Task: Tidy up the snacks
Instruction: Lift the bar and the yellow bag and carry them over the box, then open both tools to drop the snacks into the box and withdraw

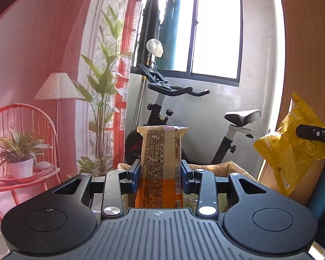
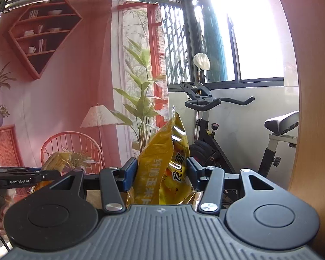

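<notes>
Blue fingers [image 1: 134,173] of the left gripper [image 1: 160,174] are pinching an orange-and-cream snack packet [image 1: 161,162], label side facing the camera, standing upright between them. Right gripper [image 2: 162,174] is clamping a crumpled yellow chip bag [image 2: 162,162], its pads pressing the sides. Both packs are hanging in mid-air, resting on nothing. Behind them: exercise bike [image 1: 184,119], window [image 1: 205,28], printed room backdrop [image 1: 43,65].
</notes>
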`<move>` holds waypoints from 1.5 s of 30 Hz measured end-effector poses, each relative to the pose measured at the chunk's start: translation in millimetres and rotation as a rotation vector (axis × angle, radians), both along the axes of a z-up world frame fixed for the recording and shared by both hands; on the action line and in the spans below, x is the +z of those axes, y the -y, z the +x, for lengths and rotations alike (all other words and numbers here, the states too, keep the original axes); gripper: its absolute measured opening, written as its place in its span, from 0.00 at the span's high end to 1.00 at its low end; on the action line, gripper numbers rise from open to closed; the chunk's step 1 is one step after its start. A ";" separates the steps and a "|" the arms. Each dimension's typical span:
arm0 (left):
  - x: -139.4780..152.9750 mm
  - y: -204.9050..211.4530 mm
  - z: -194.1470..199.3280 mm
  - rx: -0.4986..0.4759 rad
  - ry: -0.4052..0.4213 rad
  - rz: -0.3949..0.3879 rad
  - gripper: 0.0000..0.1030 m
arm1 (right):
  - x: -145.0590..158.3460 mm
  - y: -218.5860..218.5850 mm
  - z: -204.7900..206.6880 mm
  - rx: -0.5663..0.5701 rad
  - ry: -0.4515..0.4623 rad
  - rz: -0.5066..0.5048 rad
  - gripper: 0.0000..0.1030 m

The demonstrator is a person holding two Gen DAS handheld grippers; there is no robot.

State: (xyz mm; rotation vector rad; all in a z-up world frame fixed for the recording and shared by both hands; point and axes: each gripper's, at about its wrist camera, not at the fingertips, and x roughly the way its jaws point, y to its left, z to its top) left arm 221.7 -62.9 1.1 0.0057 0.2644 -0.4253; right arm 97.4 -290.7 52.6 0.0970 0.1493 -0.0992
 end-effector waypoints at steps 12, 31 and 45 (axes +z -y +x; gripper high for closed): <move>-38.8 27.8 82.1 -0.032 -0.153 0.048 0.63 | -73.6 -15.1 102.6 0.053 -0.070 0.063 0.50; -39.6 -26.5 25.4 -0.013 -0.139 0.089 0.36 | -90.5 -18.3 42.0 -0.005 -0.126 0.170 0.34; -101.2 -86.2 -17.0 0.043 -0.299 0.093 0.36 | -158.4 -51.9 -29.6 -0.066 -0.214 0.208 0.30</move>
